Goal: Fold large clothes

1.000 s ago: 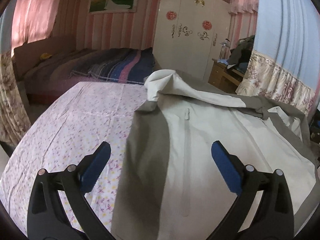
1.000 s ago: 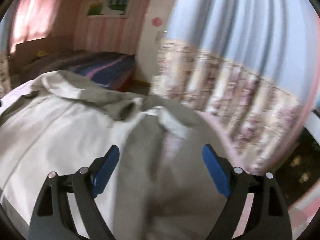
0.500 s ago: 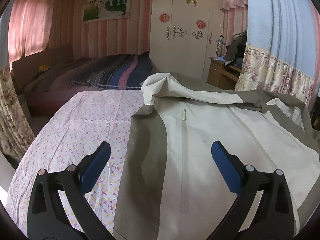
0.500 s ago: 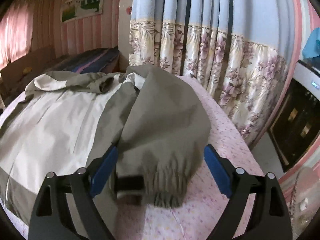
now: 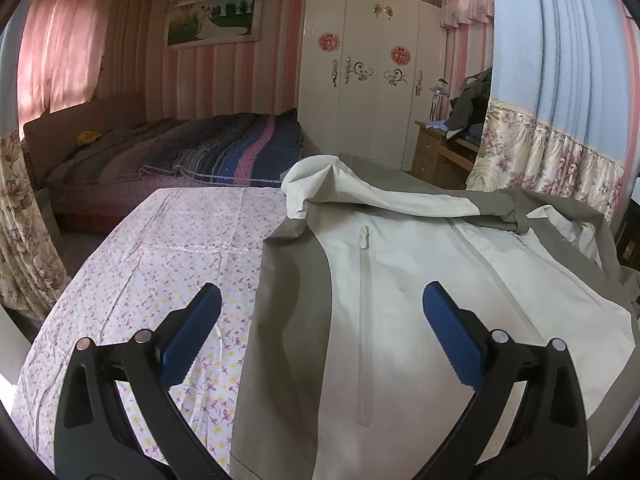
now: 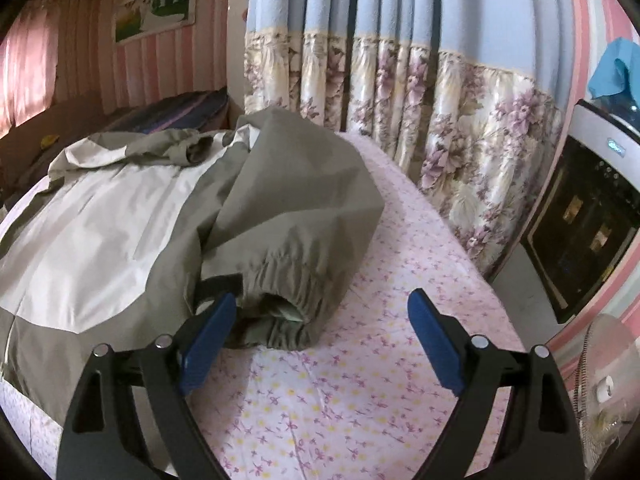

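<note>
A cream and olive-grey jacket (image 5: 400, 280) lies spread front-up on a table covered with a pink floral sheet (image 5: 160, 264). Its zip pocket and hood face the left wrist view. My left gripper (image 5: 320, 328) is open and empty, hovering over the jacket's left edge. In the right wrist view the jacket (image 6: 100, 232) has its olive sleeve (image 6: 296, 216) folded over the body, with the elastic cuff (image 6: 276, 312) toward me. My right gripper (image 6: 320, 332) is open and empty, just in front of the cuff; its left finger (image 6: 208, 332) sits beside the cuff.
A bed with a striped blanket (image 5: 224, 152) stands behind the table, with a white wardrobe (image 5: 372, 88) and a wooden desk (image 5: 444, 152) beyond. Floral and blue curtains (image 6: 400, 100) hang close to the table's right side. A dark appliance (image 6: 584, 224) stands at right.
The right gripper has pulled back and swung right: the sleeve cuff that lay between its fingers now lies free on the table ahead. The left gripper drew back slightly and stays open.
</note>
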`<state>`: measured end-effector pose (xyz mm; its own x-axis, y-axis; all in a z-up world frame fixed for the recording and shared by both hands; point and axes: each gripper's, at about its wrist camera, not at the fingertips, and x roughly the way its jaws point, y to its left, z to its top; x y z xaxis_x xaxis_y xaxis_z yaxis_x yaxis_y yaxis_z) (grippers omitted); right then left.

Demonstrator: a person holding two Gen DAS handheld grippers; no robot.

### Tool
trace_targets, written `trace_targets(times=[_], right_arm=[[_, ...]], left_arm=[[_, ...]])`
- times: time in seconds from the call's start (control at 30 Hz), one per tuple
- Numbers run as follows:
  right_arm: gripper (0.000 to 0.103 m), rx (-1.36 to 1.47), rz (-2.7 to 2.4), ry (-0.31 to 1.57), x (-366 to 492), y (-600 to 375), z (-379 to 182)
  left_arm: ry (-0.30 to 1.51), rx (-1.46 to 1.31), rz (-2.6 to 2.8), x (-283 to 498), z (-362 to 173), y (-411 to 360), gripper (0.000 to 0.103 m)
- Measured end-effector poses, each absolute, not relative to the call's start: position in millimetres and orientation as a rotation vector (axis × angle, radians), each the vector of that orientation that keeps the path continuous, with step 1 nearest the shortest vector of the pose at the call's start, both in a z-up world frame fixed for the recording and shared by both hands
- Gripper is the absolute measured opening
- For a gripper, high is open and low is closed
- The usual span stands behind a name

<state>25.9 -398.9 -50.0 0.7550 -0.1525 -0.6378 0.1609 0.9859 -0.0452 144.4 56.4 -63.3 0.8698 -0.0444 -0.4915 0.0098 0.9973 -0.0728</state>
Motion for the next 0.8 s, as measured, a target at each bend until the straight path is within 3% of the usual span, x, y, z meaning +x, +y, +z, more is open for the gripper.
trace_targets(times=[0.03,0.1,0.23,0.4,0.8], right_arm=[[0.067,0.023,-0.169,0.707,28.7,-400.1,-52.8],[0.037,0.064,-0.153,0.727,33.7,-402.1,-59.8],[0.014,0.048,-0.171,0.721,38.5,-399.0,-60.0],[0.010,0.126,-0.144,0.596,34.3,-397.9,-19.2],[0.010,0.034,0.057,0.551,109.7,-306.8,30.8]], left_arm=[[0.515,-0.068,-0.028,144.2,-63.4,56.3,0.100],[0.516,-0.071,-0.029,144.0,-63.8,56.7,0.100],[0.519,-0.079,-0.030,143.9,-64.3,57.9,0.100],[0.513,-0.088,-0.028,143.4,-62.1,60.4,0.100],[0.499,-0.116,-0.019,140.2,-55.9,69.2,0.100]])
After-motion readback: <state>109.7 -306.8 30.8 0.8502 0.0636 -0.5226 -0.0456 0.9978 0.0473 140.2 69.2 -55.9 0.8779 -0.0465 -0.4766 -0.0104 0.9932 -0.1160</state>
